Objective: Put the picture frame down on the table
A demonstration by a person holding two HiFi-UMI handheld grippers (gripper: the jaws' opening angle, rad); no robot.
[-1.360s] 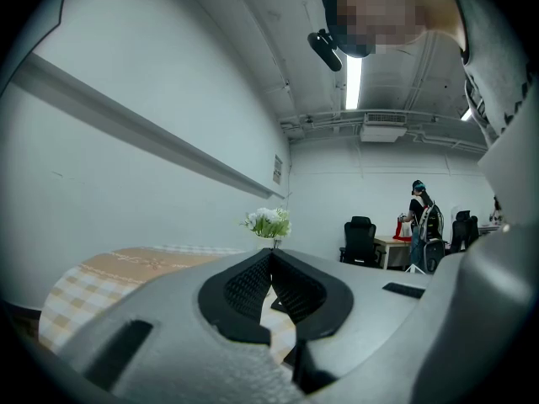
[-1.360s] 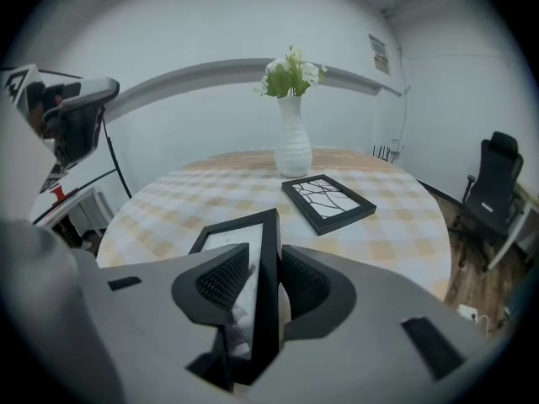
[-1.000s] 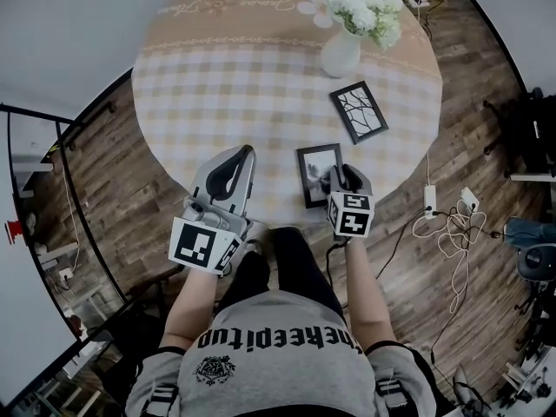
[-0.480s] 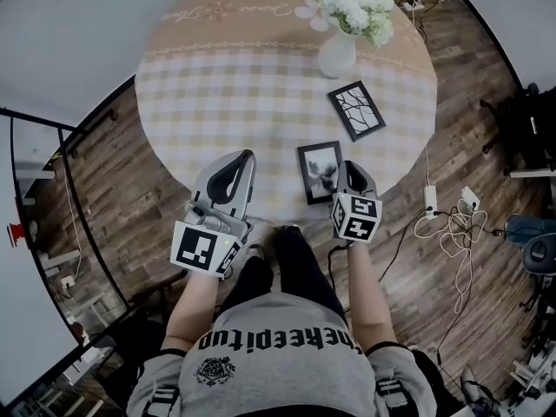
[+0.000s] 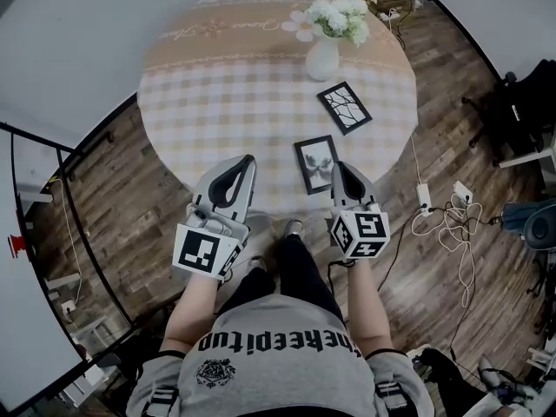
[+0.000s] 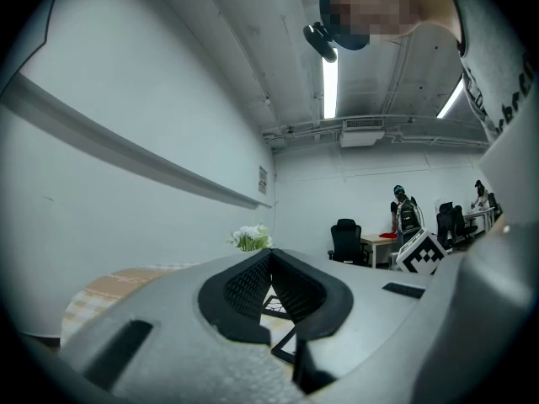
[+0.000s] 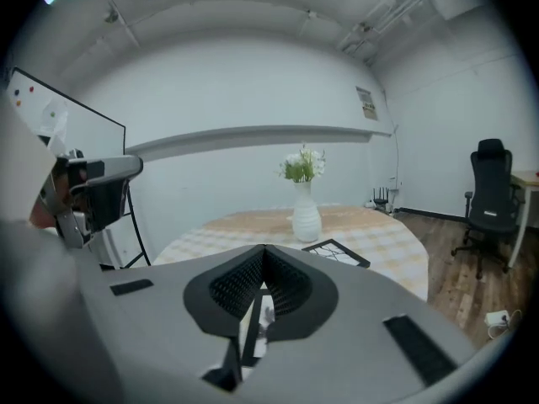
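Note:
A black picture frame (image 5: 314,163) with a grey photo lies flat on the checked tablecloth (image 5: 243,102), near the round table's front edge. My right gripper (image 5: 337,167) hovers by the frame's right edge. Its jaws have just been closing and now meet at the tips with nothing between them. In the right gripper view the gripper (image 7: 264,247) looks over the table, and the frame (image 7: 253,318) shows below through the gap behind the tips. My left gripper (image 5: 248,160) is shut and empty at the table's edge, left of the frame. It (image 6: 269,252) points level across the table.
A second black frame (image 5: 344,107) with a branch picture lies further in. A white vase of flowers (image 5: 323,55) stands behind it. Cables and a power strip (image 5: 443,215) lie on the wood floor at right. A black stand (image 5: 52,189) is at left.
The right gripper has lifted off the near frame and drawn back, its jaws closing. The frame stays flat on the table. The left gripper has risen slightly.

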